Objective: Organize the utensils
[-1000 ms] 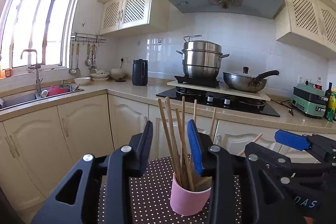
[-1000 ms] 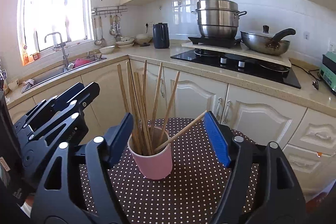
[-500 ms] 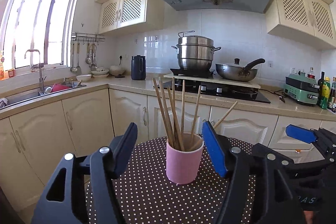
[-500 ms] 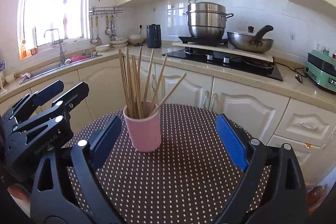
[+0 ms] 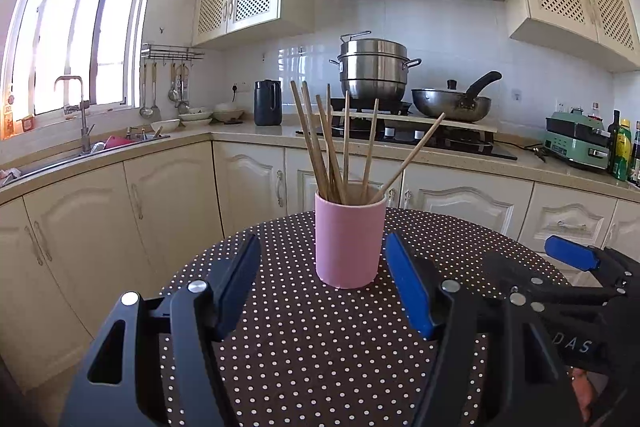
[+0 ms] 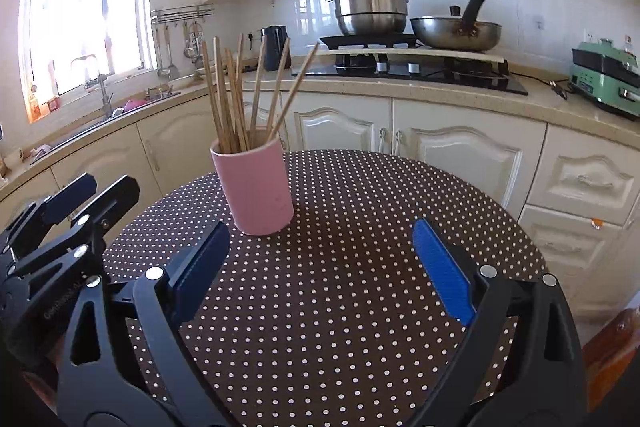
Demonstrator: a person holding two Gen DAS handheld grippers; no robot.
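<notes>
A pink cup [image 5: 348,243] [image 6: 256,187] stands upright on a round table with a dark dotted cloth [image 5: 320,347] [image 6: 360,207]. Several wooden chopsticks [image 5: 340,147] [image 6: 236,95] stand in it, fanned out, one leaning far to the right. My left gripper [image 5: 320,241] [image 6: 106,187] is open just short of the cup, its blue pads on either side and apart from it. My right gripper [image 6: 320,227] stands wide open to the right of the cup with only cloth between its pads. Neither holds anything.
Cream cabinets and a counter [image 5: 440,163] run behind the table. On it are a sink [image 5: 80,151] at the left, a black kettle [image 5: 267,103], a hob with a steamer pot [image 5: 374,67] and a pan [image 5: 452,103], and a green appliance [image 5: 576,139].
Both grippers have drawn back and sunk away from the cup. The left jaws, earlier narrow around the chopsticks, have spread; the right jaws have also widened. The chopsticks stay in the cup.
</notes>
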